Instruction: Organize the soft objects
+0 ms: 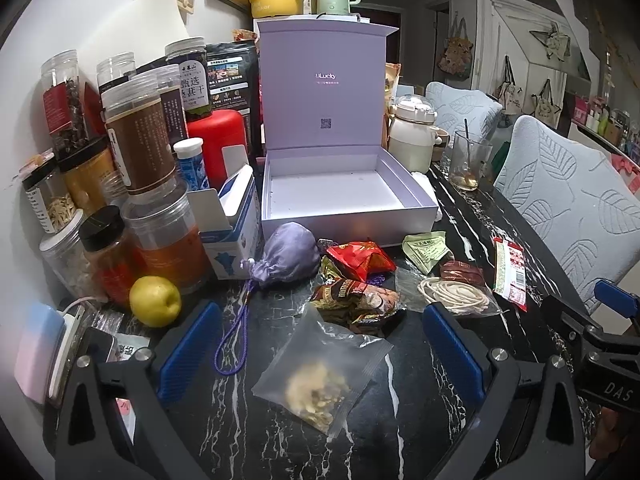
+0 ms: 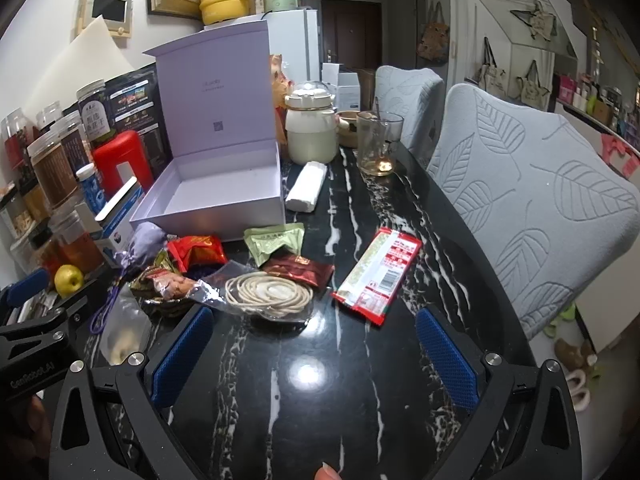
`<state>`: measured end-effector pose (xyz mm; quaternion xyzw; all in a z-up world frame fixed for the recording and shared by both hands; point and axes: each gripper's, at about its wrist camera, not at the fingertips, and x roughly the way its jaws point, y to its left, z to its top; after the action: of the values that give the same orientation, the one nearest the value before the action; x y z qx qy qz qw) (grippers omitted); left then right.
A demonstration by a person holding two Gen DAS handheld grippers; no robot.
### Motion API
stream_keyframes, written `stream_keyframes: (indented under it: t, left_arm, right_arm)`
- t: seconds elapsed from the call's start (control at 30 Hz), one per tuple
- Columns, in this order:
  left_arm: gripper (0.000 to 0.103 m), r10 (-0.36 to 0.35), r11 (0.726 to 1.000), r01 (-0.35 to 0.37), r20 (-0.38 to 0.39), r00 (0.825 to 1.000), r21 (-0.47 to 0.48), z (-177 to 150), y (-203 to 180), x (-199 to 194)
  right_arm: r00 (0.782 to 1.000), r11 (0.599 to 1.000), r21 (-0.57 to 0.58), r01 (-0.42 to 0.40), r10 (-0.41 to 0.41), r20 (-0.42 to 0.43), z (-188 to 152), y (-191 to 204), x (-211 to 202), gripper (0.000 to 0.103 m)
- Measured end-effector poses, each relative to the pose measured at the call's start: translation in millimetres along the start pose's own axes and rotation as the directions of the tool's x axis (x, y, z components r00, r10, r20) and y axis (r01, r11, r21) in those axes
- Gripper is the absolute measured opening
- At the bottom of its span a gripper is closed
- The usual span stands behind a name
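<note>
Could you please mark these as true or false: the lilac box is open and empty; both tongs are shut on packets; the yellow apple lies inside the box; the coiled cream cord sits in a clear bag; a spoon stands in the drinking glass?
1. The lilac cardboard gift box is open and empty. True.
2. Both tongs are shut on packets. False: the left tongs and right tongs are open and hold nothing.
3. The yellow apple lies inside the box. False: it rests on the black marble table, beside the plastic jars.
4. The coiled cream cord sits in a clear bag. True.
5. A spoon stands in the clear drinking glass. True.
</note>
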<state>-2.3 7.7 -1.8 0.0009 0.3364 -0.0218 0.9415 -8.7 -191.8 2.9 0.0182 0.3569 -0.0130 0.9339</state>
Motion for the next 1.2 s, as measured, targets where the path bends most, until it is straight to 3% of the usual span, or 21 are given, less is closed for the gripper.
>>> stream_keyframes:
  t: [1.2]
  left_arm:
    - [0.103, -0.019, 1.000, 0.019, 0.024, 1.000, 0.011, -1, -3, -19]
  right_arm:
    - [1.000, 1.000, 0.004, -0.009, 0.009, 0.010, -4, -1, -14, 0.103]
